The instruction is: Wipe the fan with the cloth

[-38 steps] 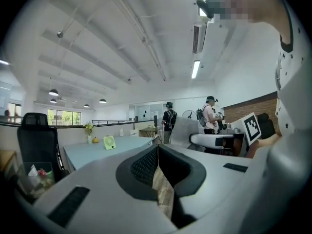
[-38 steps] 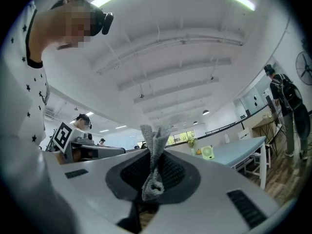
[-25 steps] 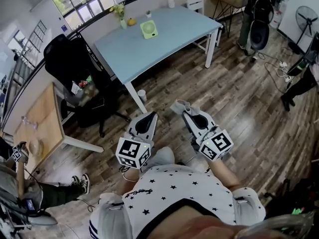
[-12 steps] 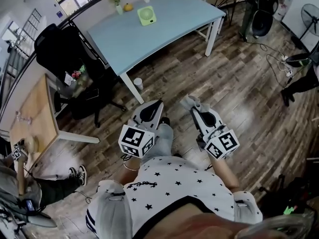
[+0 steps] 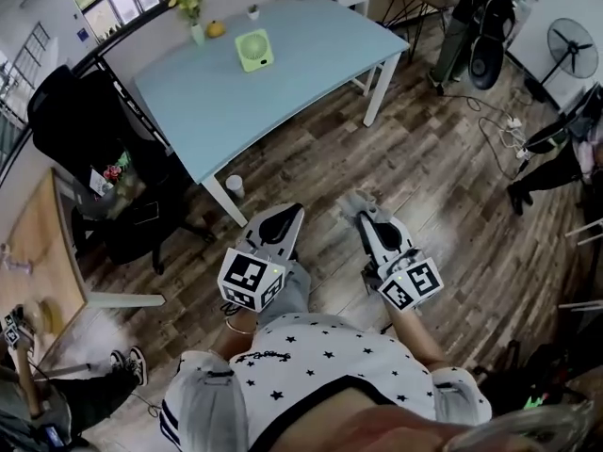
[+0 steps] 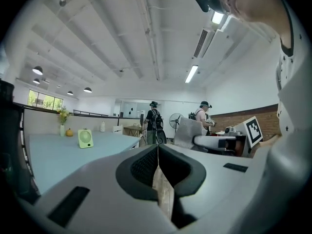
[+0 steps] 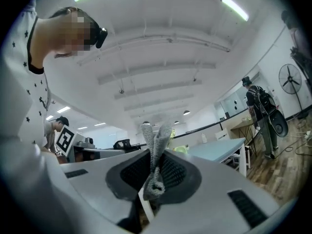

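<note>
Right gripper (image 5: pixel 366 217) clamps the cloth (image 7: pixel 155 152), evidently carried ready for wiping. Left gripper (image 5: pixel 285 219) closed, empty. Fan (image 5: pixel 253 49) stands on the table (image 5: pixel 198 111), well apart from both.

Green fan (image 5: pixel 252 50) upright on blue table (image 5: pixel 292 88), near its far edge. Over wood floor (image 5: pixel 443 186), well apart from table: left gripper (image 5: pixel 286 217), right gripper (image 5: pixel 368 217). Grey cloth (image 5: pixel 355 201) at right gripper's tip.
</note>
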{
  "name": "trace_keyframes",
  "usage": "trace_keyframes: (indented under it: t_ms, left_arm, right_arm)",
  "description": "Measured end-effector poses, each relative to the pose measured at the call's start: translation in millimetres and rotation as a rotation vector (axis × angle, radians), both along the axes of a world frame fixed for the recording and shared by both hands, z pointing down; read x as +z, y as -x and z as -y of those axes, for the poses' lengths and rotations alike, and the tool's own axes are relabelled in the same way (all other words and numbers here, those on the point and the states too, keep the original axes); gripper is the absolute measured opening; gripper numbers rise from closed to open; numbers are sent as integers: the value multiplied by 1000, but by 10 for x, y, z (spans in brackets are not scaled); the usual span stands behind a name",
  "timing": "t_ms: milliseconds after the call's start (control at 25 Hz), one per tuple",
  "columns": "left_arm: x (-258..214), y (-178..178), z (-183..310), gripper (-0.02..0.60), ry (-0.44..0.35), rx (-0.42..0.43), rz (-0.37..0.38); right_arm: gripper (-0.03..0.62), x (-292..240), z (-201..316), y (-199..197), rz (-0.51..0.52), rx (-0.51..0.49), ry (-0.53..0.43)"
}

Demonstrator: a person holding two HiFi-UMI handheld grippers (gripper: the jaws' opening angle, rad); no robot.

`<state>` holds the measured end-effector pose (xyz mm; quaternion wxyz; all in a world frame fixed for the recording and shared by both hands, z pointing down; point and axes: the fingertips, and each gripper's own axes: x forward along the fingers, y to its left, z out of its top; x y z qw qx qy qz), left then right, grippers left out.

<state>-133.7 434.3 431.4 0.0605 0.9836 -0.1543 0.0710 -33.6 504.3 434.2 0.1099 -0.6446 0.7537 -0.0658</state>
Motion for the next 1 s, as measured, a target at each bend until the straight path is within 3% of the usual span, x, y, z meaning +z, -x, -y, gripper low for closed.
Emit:
trace_keyframes:
  t_ms: [160,360,1000]
  left_arm:
    - [44,-50,431,30,15,-28,-7]
    - [-25,-75,1053,31,27,-65,-30]
    - [-43,-67,2442,31,55,-78,-40]
  right_arm:
    - [30,50,433,-150,49,20,28]
    - [31,-47,1092,-102,4,-62,50]
    - [31,-121,2448,-130,-30,-99,80]
